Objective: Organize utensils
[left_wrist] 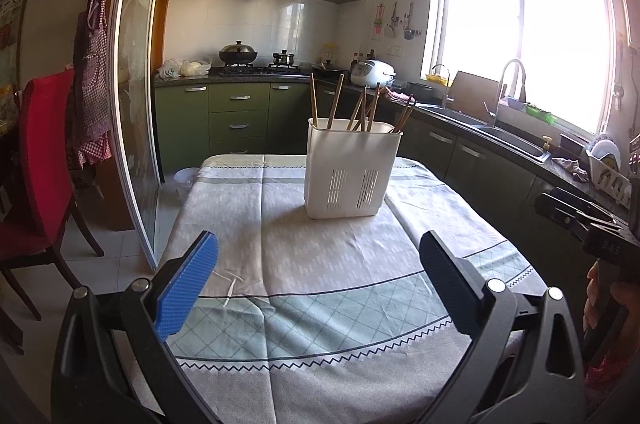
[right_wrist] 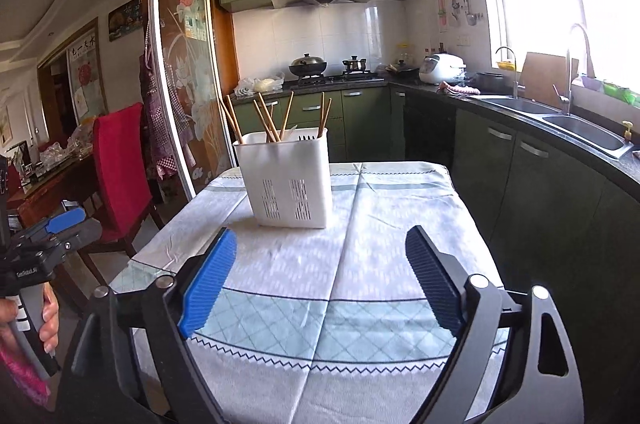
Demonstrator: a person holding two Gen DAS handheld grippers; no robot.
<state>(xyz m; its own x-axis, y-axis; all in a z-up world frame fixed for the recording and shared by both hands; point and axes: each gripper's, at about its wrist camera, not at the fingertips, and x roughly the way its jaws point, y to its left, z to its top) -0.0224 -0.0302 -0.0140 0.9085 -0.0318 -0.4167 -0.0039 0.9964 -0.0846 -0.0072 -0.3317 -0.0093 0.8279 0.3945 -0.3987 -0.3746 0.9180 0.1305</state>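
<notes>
I see the left tool [left_wrist: 318, 282] with its jaws spread wide and nothing between them. It hangs over the near part of the desk [left_wrist: 340, 304], above the cloth [left_wrist: 320, 256], touching nothing. My right tool [right_wrist: 320, 278] stands the same: jaws wide apart, empty, over the near part of the desk.

A white holder [left_wrist: 351, 167] stands upright on the cloth toward the far end of the desk, well apart from both tools. Its near wall has two slotted vent panels low down. Chopsticks [left_wrist: 336, 101] stand in it, leaning at various angles and fanning above the rim. From the right wrist view I also see dark fork tines [right_wrist: 307, 137] at the rim on the holder's right side, and a pale utensil tip beside them that I cannot identify.

The cloth lies wrinkled, grey-white with a teal checked band and a zigzag line near my edge. I see no loose utensil on it.

In the left wrist view the right tool's body shows at the right edge, held by a hand [left_wrist: 600, 300]. In the right wrist view the left tool shows at the left edge, jaws apart, with a hand [right_wrist: 36, 320] on its grip.

A red chair [right_wrist: 120, 163] stands left of the desk. A sink [right_wrist: 576, 127] sits in the counter on the right.
</notes>
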